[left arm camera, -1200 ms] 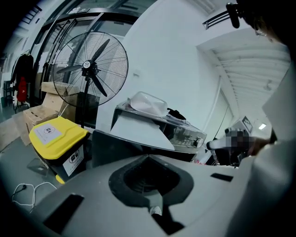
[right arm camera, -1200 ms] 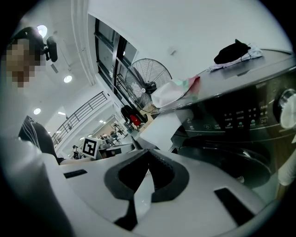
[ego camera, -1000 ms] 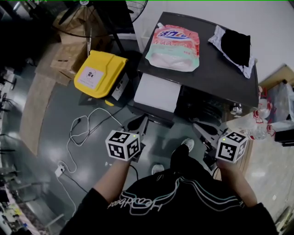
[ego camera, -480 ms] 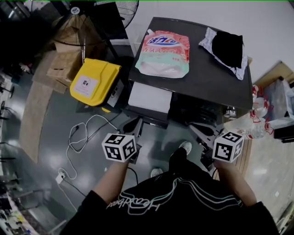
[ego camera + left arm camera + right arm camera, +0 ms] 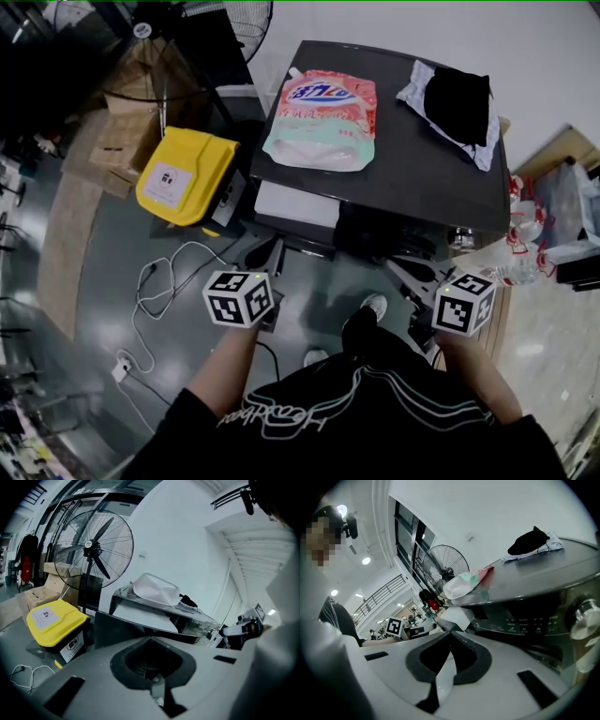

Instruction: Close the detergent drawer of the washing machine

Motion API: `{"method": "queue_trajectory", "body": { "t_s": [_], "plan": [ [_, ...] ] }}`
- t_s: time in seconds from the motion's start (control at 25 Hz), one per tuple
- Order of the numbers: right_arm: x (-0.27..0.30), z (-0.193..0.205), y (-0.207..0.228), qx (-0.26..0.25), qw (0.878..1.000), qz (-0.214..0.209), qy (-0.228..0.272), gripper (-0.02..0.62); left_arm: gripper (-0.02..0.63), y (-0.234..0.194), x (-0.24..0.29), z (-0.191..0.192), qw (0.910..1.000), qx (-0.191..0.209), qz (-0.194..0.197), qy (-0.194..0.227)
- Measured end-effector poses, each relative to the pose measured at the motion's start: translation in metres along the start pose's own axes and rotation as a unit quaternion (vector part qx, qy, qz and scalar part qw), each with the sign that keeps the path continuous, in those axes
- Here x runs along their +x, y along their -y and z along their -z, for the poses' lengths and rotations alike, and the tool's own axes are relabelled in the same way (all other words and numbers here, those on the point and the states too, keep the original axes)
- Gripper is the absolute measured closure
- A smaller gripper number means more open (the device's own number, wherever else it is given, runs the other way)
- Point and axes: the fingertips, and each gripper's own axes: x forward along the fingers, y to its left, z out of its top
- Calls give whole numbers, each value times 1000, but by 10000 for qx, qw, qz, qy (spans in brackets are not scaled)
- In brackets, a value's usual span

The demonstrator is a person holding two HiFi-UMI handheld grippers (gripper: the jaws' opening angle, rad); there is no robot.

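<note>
Detergent drawer (image 5: 298, 203) shifted left in view, left tool (image 5: 150, 639) and right tool (image 5: 450, 633) low, jaws together, empty

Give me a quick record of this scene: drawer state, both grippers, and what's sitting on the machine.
detergent drawer: pulled out at the front of the washing machine
left gripper: fingers together, empty, apart from drawer
right gripper: fingers together, empty
on machine top: detergent pouch, black cloth
beside machine: yellow bin

Open floor (image 5: 323, 279) fronts the detergent drawer (image 5: 298, 203); yellow bin (image 5: 184, 175) crowds left.
</note>
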Motion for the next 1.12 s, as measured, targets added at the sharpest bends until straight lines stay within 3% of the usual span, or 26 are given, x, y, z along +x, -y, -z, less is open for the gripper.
{"method": "queue_trajectory", "body": {
  "t_s": [1.12],
  "plan": [
    [-2,-12,22,118,9997,198,66,569,583,-7,34,-25,9998,-8,90,196]
  ]
}}
